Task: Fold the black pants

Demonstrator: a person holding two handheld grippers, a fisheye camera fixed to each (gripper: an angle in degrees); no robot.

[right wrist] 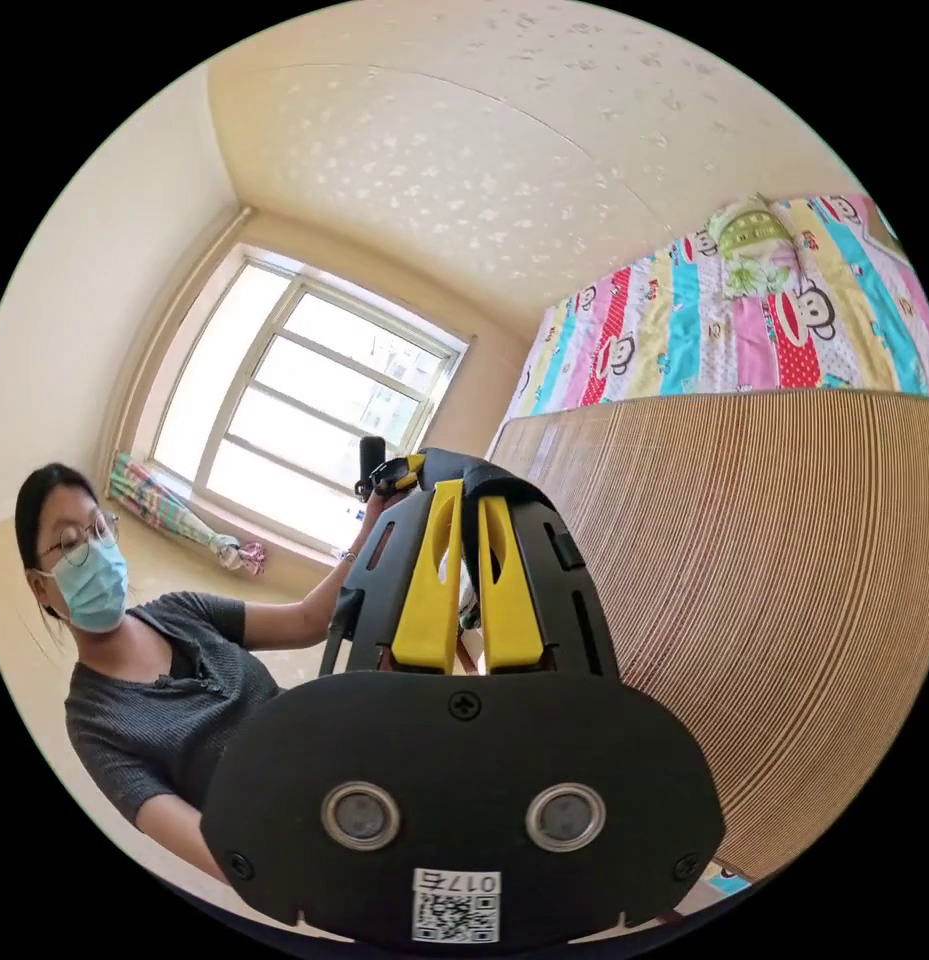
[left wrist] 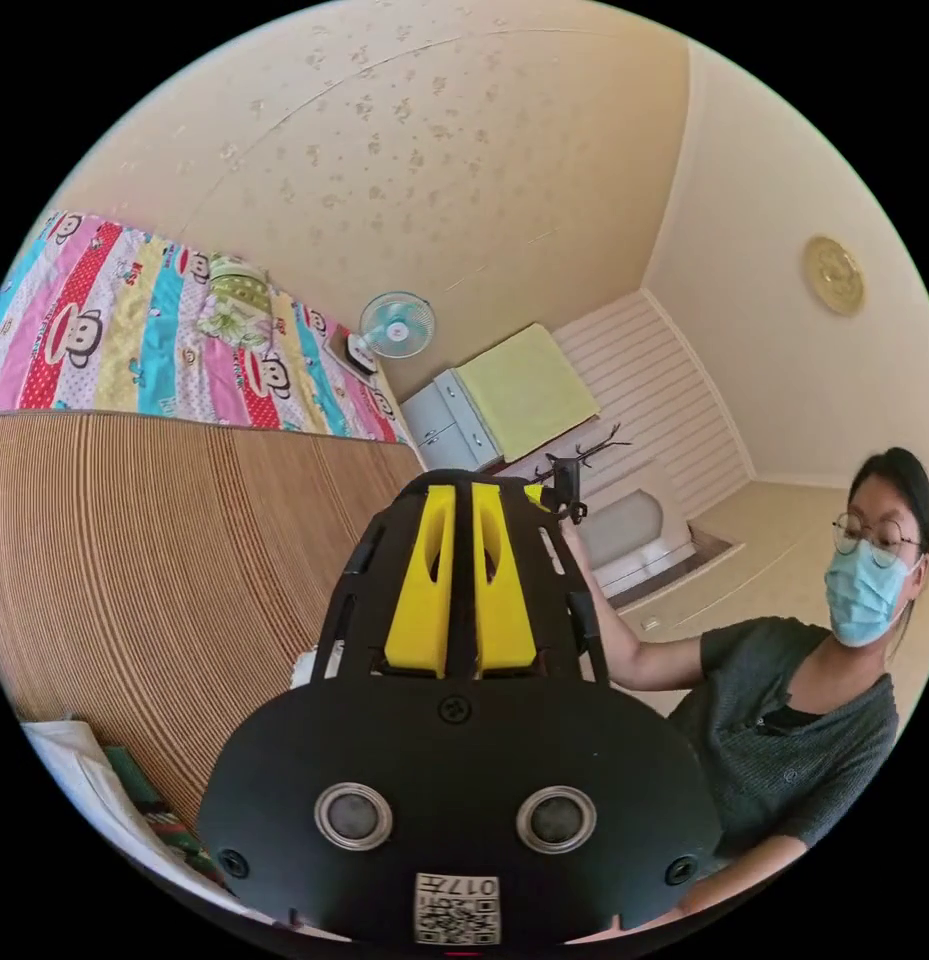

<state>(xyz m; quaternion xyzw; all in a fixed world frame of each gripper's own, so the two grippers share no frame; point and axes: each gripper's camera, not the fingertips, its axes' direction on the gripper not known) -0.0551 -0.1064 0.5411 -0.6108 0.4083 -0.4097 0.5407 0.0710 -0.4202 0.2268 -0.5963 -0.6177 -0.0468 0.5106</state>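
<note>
Left tool (left wrist: 462,500) is pointing over the woven bed mat (left wrist: 154,560), jaws clenched w/ nothing between them. Right tool (right wrist: 466,500) is also clenched, a dark fold at its tips; can't tell if this is the black pants (right wrist: 464,468). A person (right wrist: 154,680) is sitting near.

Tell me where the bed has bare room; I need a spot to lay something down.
The ribbed bamboo mat lies bare up to the cartoon-striped sheet. Crowded spots: a green pillow on the sheet and folded items at the mat's near edge.

Black pants (right wrist: 476,468), a small dark bunch at the right tool's (right wrist: 465,505) tips
</note>
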